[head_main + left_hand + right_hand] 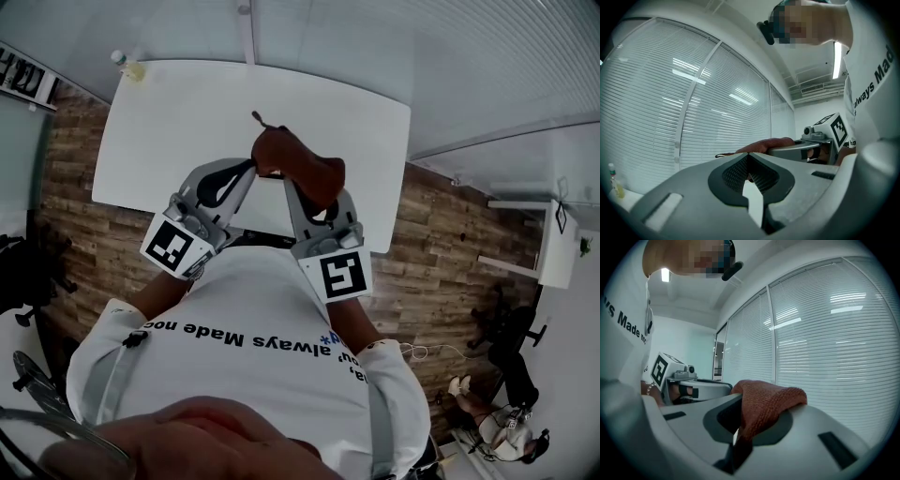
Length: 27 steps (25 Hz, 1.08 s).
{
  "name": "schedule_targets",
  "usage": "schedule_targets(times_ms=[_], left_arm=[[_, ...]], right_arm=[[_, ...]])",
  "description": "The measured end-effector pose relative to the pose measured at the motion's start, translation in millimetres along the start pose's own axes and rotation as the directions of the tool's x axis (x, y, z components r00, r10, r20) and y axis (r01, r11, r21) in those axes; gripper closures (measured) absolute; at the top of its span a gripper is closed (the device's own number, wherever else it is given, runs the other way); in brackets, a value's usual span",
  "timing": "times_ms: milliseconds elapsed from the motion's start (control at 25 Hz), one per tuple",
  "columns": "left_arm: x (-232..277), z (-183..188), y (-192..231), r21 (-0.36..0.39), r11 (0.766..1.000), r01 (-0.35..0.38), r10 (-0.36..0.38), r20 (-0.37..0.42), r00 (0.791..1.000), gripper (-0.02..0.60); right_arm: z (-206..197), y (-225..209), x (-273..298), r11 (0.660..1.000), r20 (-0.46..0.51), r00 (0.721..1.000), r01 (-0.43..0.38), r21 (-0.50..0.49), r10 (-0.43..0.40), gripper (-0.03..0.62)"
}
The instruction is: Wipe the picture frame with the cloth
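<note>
Reddish-brown knitted cloth [302, 169] was bunched up and held in the air over the near edge of the white rectangular bench [187, 122], close in front of the person's white printed shirt [244, 366]. The right gripper [742, 405] had its jaws pinching a thick fold of it, with the rest draped over the upper jaw. That looked like a carrying hold rather than a wiping one. The left gripper [748, 156] sat just beside it with its jaws pressed together at the tips. The cloth's free edge lay right at those tips, but whether a corner was nipped there could not be told. Bringing both tools together this way probably served to gather or re-fold the cloth into a pad.

No picture frame showed in any view, so wiping had likely not begun. The frame may have been hidden under the grippers and cloth at the bench's near edge.

The bench top was otherwise bare, apart from a small clear bottle [127, 66] at its far left corner, well apart from the grippers. That left open room ahead and to both sides for lowering the cloth. White slatted blinds [693, 103] closed off the far side, and wood-plank floor [441, 253] lay past the bench's side edges.
</note>
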<state>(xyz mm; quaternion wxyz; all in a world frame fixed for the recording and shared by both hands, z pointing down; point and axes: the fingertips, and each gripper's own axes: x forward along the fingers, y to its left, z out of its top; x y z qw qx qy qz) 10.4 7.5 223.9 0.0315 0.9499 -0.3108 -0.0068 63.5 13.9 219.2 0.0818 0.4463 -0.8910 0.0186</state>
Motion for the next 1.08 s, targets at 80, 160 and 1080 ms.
schedule_targets(times_ms=[80, 160, 1080], left_arm=[[0.9, 0.5, -0.7, -0.005, 1.000, 0.001, -0.001, 0.005, 1.000, 0.580], [2.1, 0.4, -1.1, -0.009, 1.000, 0.002, -0.002, 0.009, 1.000, 0.580], [9.4, 0.7, -3.6, -0.017, 1.000, 0.012, -0.012, 0.016, 1.000, 0.580]], right_arm=[[0.4, -1.1, -0.9, 1.000, 0.003, 1.000, 0.003, 0.003, -0.003, 0.565], [0.9, -1.4, -0.8, 1.000, 0.006, 1.000, 0.002, -0.003, -0.002, 0.565], [1.9, -7.7, -1.1, 1.000, 0.011, 1.000, 0.004, -0.006, -0.004, 0.565]])
